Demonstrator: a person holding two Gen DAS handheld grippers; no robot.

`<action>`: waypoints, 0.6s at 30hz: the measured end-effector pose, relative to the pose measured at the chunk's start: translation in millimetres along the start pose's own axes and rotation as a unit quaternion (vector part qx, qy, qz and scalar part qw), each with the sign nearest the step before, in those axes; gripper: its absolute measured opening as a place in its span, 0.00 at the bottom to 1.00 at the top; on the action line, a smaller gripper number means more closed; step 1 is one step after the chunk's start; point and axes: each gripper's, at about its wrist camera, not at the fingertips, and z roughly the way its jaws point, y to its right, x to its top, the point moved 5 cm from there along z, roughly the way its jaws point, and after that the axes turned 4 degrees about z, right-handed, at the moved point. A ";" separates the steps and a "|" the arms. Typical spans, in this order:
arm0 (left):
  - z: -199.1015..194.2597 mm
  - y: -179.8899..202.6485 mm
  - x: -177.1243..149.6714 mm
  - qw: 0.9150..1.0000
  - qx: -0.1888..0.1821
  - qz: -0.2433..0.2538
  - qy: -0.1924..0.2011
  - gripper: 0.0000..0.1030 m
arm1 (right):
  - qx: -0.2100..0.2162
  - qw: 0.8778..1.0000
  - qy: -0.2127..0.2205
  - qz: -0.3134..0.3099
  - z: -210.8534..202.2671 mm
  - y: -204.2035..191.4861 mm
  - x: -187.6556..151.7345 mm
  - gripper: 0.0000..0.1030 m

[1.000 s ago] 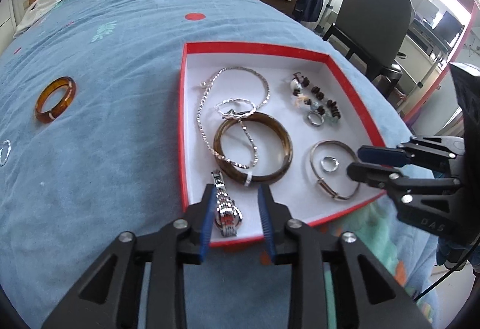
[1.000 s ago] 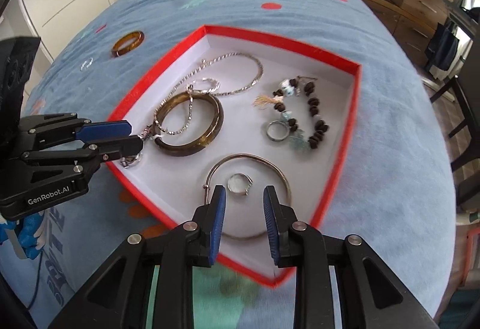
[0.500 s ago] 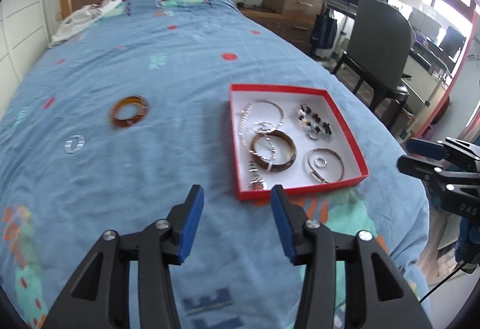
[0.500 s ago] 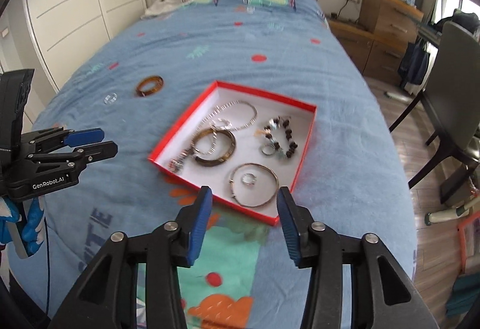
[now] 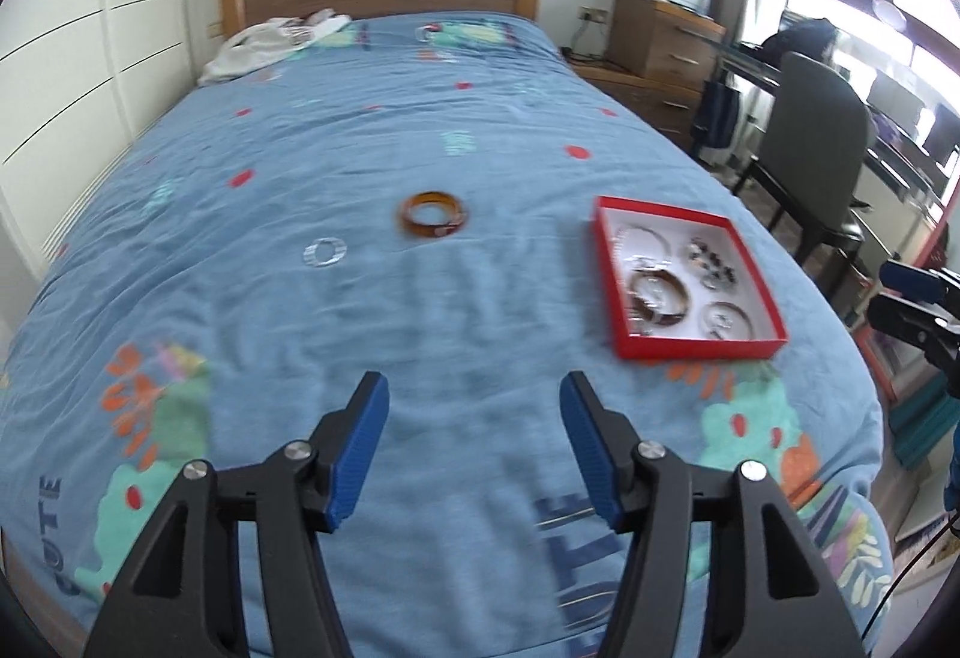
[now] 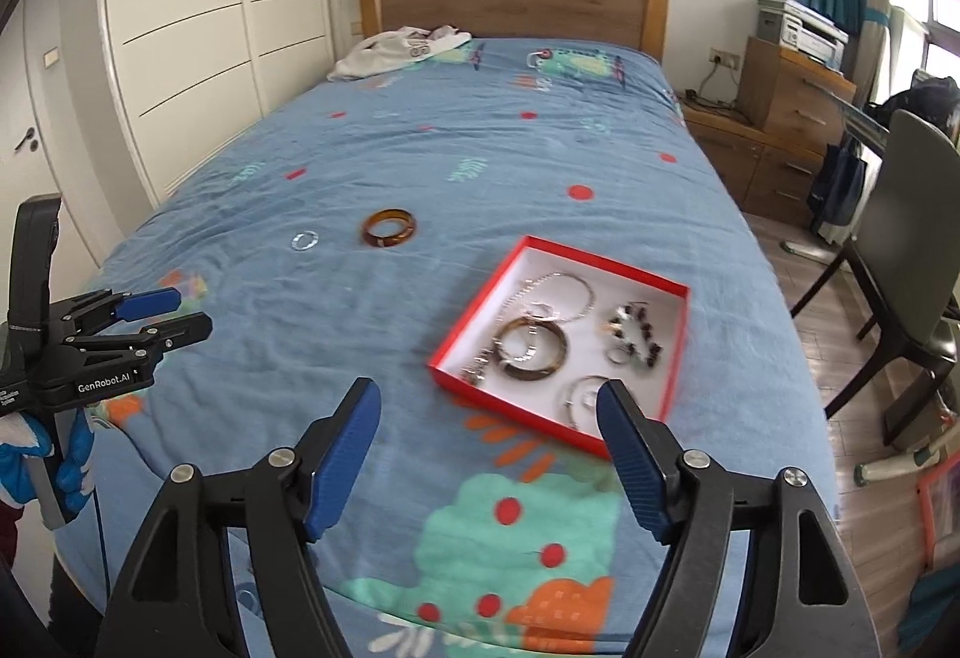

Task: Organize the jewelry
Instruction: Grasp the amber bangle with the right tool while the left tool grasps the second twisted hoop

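A red box (image 5: 696, 347) (image 6: 474, 310) with a white inside lies on the blue bedspread. It holds a brown bangle (image 6: 533, 349), a silver chain, a watch, a bead bracelet, rings and a thin silver bangle. An amber bangle (image 5: 433, 215) (image 6: 389, 227) and a small silver ring (image 5: 324, 251) (image 6: 305, 240) lie on the bedspread left of the box. My left gripper (image 5: 474, 454) (image 6: 162, 314) is open and empty, above the near end of the bed. My right gripper (image 6: 489, 457) (image 5: 900, 292) is open and empty, near the box's front corner.
The bed's foot edge is just below both grippers. A white garment (image 6: 402, 48) lies by the wooden headboard. A dark chair (image 6: 906, 262) and a wooden dresser (image 6: 792, 105) stand right of the bed. White wardrobe doors (image 6: 180, 57) are on the left.
Both grippers have pulled back and up from the box and opened wide. The watch that sat between my left gripper's fingers now lies in the box.
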 end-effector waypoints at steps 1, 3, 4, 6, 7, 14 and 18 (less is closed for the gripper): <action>0.2 -8.8 -2.1 1.000 0.005 -0.005 0.000 0.56 | 0.004 1.000 -0.002 -0.001 3.8 -6.4 1.1 0.73; 2.1 -30.4 -5.3 1.000 0.024 -0.014 -0.001 0.57 | 0.007 1.000 -0.002 -0.003 10.0 -16.2 3.0 0.75; 3.2 -37.8 -6.6 0.999 0.030 -0.016 -0.001 0.58 | 0.011 1.000 -0.001 -0.003 15.2 -21.6 4.3 0.76; 9.3 -56.4 -7.2 0.999 0.046 -0.023 -0.002 0.59 | 0.020 1.000 0.000 0.001 28.7 -31.3 9.5 0.79; 12.6 -63.6 -6.9 0.998 0.052 -0.027 -0.002 0.61 | 0.023 1.000 0.000 0.003 34.6 -35.7 11.8 0.80; 61.8 -108.3 5.3 0.996 0.059 -0.065 -0.010 0.64 | 0.052 0.998 -0.015 -0.007 106.5 -81.0 39.4 0.91; 110.6 -125.1 15.7 0.995 0.046 -0.081 -0.028 0.64 | 0.066 0.997 -0.034 -0.001 167.5 -98.5 57.8 0.95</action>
